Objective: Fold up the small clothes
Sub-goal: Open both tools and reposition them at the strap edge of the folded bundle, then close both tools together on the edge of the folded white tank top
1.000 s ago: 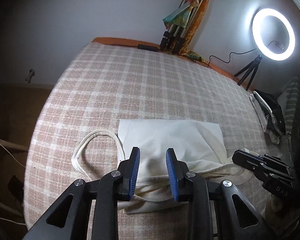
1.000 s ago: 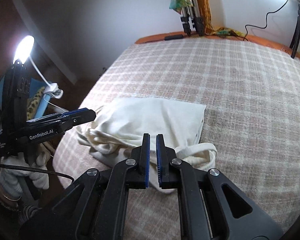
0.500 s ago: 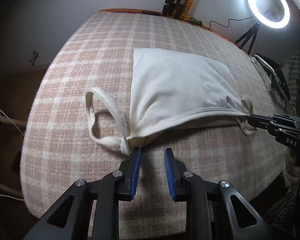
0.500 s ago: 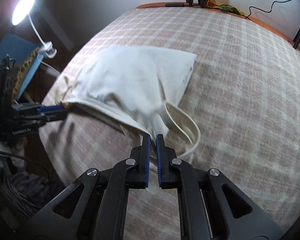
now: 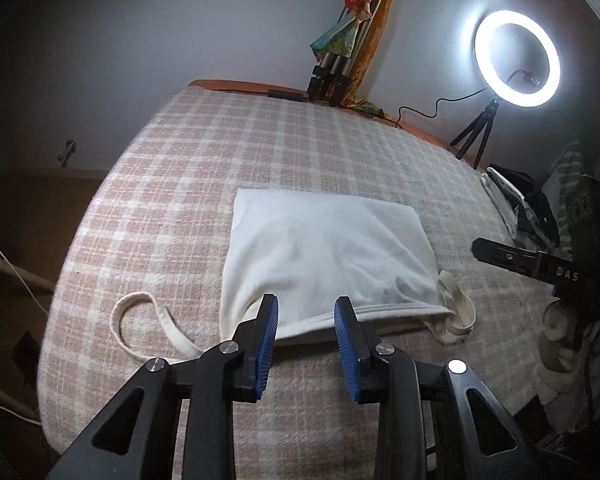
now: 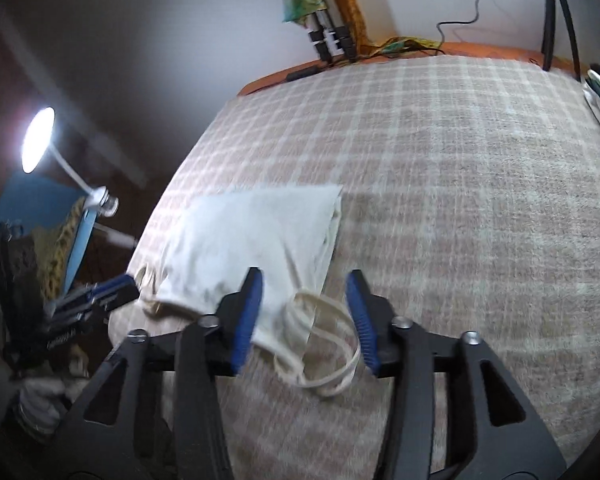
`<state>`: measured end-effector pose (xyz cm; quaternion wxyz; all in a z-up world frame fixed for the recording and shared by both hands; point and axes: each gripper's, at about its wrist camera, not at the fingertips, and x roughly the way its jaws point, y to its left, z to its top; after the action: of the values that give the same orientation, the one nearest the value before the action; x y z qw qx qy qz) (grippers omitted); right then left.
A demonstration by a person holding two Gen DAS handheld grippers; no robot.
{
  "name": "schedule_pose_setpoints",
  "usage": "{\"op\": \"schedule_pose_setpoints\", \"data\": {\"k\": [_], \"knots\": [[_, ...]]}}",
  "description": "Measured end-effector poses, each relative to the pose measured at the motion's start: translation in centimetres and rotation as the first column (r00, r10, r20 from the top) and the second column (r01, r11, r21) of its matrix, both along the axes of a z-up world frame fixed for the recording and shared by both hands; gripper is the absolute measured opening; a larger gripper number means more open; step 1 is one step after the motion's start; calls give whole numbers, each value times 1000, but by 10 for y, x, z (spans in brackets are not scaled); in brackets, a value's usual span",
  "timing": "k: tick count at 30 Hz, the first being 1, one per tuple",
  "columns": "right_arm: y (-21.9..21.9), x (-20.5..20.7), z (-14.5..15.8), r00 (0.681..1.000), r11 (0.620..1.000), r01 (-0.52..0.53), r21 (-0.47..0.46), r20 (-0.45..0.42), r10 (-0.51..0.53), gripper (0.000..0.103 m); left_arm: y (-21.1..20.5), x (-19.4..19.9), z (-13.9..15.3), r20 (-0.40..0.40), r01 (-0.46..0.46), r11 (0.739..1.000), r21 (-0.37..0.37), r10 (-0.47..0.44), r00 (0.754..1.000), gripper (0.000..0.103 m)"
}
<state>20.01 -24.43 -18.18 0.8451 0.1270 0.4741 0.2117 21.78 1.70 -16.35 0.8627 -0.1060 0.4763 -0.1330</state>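
A small cream strap top (image 5: 324, 252) lies flat on the checked bedspread (image 5: 260, 152); it also shows in the right wrist view (image 6: 252, 240). One strap (image 5: 140, 320) loops out to its left, the other strap (image 6: 328, 344) bunches at its near right corner. My left gripper (image 5: 306, 320) is open and empty, just above the top's near hem. My right gripper (image 6: 304, 304) is open and empty, hovering over the right strap. The right gripper also shows in the left wrist view (image 5: 516, 260), off the top's right side.
A lit ring light on a tripod (image 5: 516, 60) stands at the far right edge of the bed. Folded tripods with colourful cloth (image 5: 340, 60) lean on the far wall. Dark and white items (image 5: 516, 204) lie at the right edge. A desk lamp (image 6: 40, 140) shines at the left.
Both grippers pulled the bunched top flat toward the near edge, then let go. The right gripper, shut half a second ago, is now open. The left gripper has moved forward over the hem.
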Motion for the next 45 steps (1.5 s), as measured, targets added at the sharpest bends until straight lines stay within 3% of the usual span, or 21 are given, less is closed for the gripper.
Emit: {"op": "schedule_pose_setpoints", "data": {"k": [8,13,14,15,19,22,25,27,29,31,32,33,38,45], "knots": [[4,62,-37,989,988,96,124,-124,-80,51,-28,13,-21,-27,66,998,-22,-67,997,29],[12,82,-53,987,985,113,134,-131,-95,51,-42,17,-36,-51,122,992,20,-121,991,29],[15,84,-53,988,986,104,133,-126,-87,40,-44,17,-39,-56,128,992,22,-126,990,29],[17,85,-54,990,987,90,135,-124,-74,9,-45,17,-42,-61,132,991,25,-131,990,29],[33,87,-51,995,997,55,58,-88,-49,6,-51,9,-47,-34,159,984,75,-157,987,29],[33,93,-54,990,995,103,14,-96,-101,3,-60,0,-48,-22,206,968,144,-205,978,31],[21,96,-51,981,985,172,7,-93,-171,3,-54,-6,-47,-62,227,966,123,-221,973,31],[10,95,-49,978,982,173,75,-130,-163,5,-42,-10,-40,-67,206,975,86,-201,977,31],[0,90,-44,978,977,168,130,-144,-150,7,-24,-11,-27,-31,158,985,65,-156,987,40],[-10,80,-37,981,977,156,147,-139,-136,23,-2,-6,-18,-11,84,996,28,-84,996,50],[-13,75,-35,982,976,152,155,-140,-130,46,10,-3,-15,-12,44,999,3,-44,999,54],[-17,69,-34,982,974,148,170,-140,-125,58,24,2,-14,-21,-1,1000,-29,1,1000,54],[-29,52,-36,982,967,129,219,-163,-94,58,72,23,-25,-118,-179,952,-248,153,981,54],[-21,46,-52,977,968,88,236,-210,-38,58,71,36,-52,-233,-218,928,-301,150,961,54]]}}
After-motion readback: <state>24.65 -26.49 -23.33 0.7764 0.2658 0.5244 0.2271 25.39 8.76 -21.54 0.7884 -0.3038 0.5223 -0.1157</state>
